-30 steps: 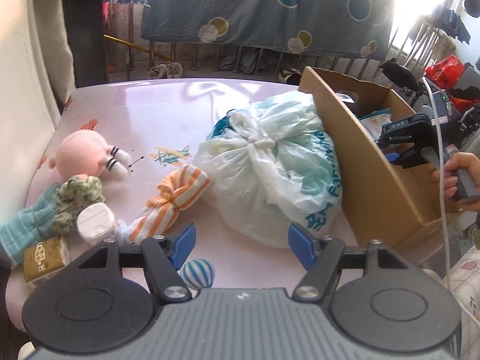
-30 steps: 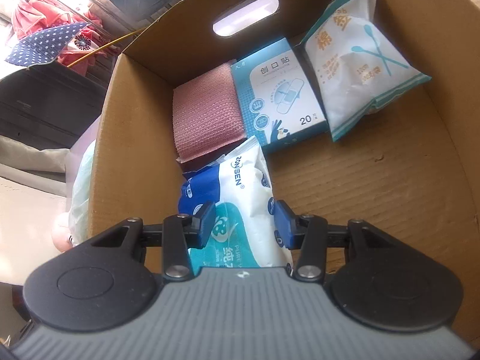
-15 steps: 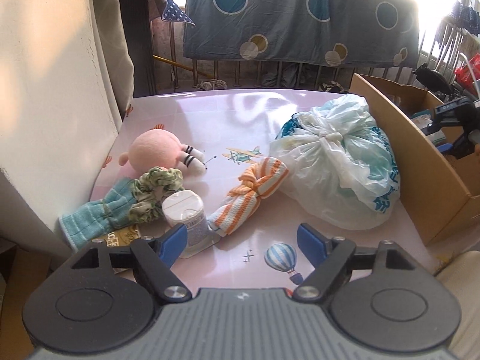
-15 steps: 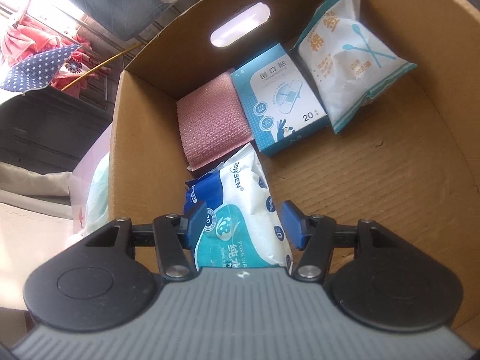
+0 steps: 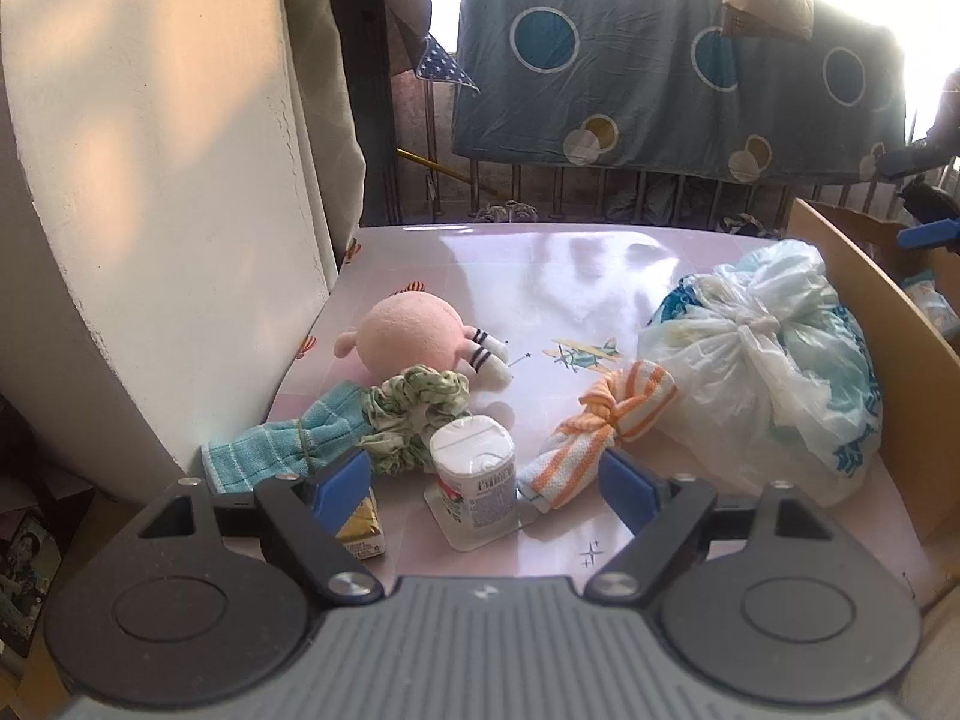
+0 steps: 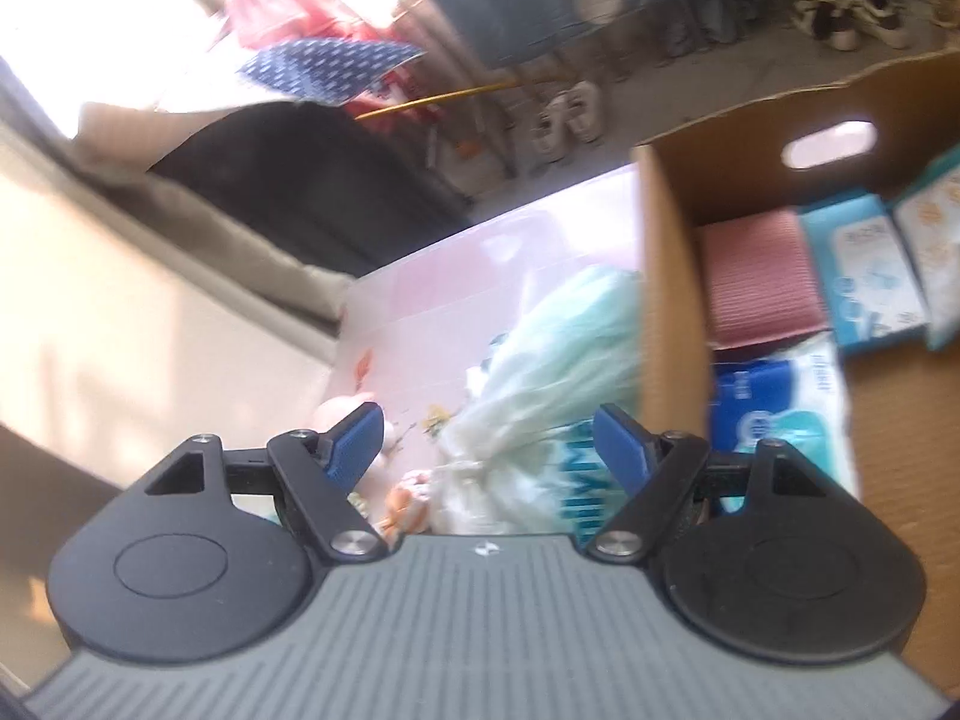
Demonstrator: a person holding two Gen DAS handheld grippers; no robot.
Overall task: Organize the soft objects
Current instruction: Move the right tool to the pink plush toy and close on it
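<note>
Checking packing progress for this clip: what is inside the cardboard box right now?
In the cardboard box lie a pink ribbed cloth, a blue plaster box, a white packet and a blue-and-white wipes pack. The gripper body and frame edge hide the box's nearer part.

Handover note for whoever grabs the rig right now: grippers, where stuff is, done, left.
Left gripper: open, empty, aimed at the white roll pack on the pink table.
Right gripper: jaws opening, nothing between them, above the tied plastic bag beside the cardboard box.
Done, in box: wipes pack, pink cloth, blue carton, one white packet at the frame edge.
Left on table: plush toy, green scrunchie, teal cloth, striped orange cloth, roll pack, bag, small yellow packet.
</note>
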